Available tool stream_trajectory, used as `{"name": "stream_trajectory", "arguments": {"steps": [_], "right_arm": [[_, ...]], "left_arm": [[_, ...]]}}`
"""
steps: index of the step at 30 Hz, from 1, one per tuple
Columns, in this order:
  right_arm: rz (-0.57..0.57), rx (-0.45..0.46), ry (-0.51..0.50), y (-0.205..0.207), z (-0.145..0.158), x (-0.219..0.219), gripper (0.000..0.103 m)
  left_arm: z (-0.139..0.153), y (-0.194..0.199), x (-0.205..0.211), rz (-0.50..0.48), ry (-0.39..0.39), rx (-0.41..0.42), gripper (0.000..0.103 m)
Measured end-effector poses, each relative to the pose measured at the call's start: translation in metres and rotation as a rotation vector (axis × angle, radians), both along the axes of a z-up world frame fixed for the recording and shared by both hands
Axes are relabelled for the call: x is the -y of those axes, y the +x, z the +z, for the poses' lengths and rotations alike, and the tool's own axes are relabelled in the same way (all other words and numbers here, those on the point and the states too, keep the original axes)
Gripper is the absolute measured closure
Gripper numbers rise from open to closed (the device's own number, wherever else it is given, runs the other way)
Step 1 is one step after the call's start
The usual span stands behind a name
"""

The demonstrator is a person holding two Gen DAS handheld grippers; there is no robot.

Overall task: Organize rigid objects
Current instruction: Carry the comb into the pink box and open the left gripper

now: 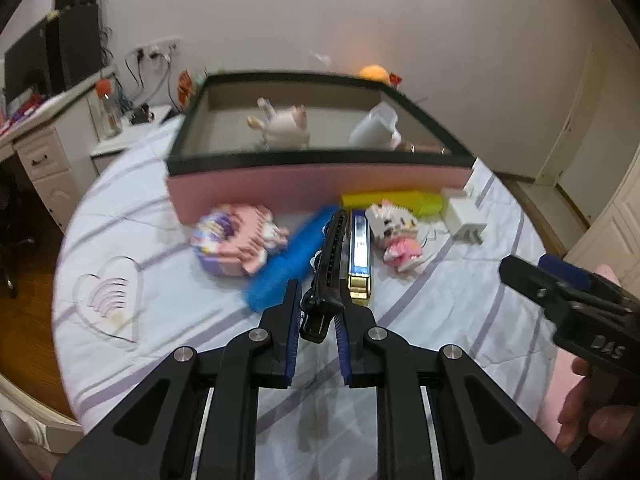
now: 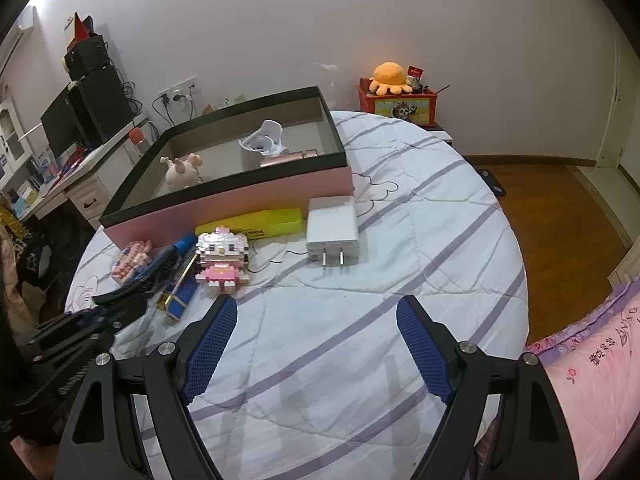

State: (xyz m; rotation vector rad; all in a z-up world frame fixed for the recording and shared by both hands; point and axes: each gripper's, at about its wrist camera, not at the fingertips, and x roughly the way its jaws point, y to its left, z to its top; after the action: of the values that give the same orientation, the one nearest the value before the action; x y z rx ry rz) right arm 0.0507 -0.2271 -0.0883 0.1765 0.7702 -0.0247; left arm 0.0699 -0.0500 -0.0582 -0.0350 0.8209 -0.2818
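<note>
Scene: a round bed with a striped white quilt, and a pink box with a black rim sitting at its far side.

Left to right, near the box front:
- Pink block toy, lying on the quilt.
- Blue brush, partly blurred, lying beside the toy.
- Left tool is pinching a black hair clip by its near end; the pads are pressing on both sides, and the clip is pointing away toward the box. It looks clear of the quilt, though blur is making that hard to confirm.
- Blue-and-gold lipstick box, just right of the clip.
- Block-built kitten figure, standing just right of the lipstick box.
- Yellow case, lying against the box front.
- White charger plug, prongs facing near.
- Right tool is hovering over bare quilt with its pads spread wide and holding nothing.

Inside the box: a small pig figurine, a white cup and a rose-gold tube.

Step in hand, as judged: carrying the clip to the box. Doing it well is meaning:
- keeping the pinch firm, since the grip is sitting on one end and the long clip could swing;
- raising it above the black rim before going forward;
- lowering it into the bare floor between pig and cup;
- keeping the right tool parked out of the path.
</note>
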Motion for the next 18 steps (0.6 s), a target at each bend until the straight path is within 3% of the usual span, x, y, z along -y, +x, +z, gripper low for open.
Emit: {"name": "stream_trajectory", "arguments": {"steps": [9, 18], "right_arm": [[0.021, 0.019, 0.001, 0.003, 0.013, -0.011, 0.019], [0.024, 0.033, 0.007, 0.033, 0.026, -0.008, 0.02]], "left_arm": [[0.043, -0.006, -0.019, 0.045, -0.025, 0.093, 0.087], [0.055, 0.084, -0.018, 0.105, -0.017, 0.118, 0.087]]}}
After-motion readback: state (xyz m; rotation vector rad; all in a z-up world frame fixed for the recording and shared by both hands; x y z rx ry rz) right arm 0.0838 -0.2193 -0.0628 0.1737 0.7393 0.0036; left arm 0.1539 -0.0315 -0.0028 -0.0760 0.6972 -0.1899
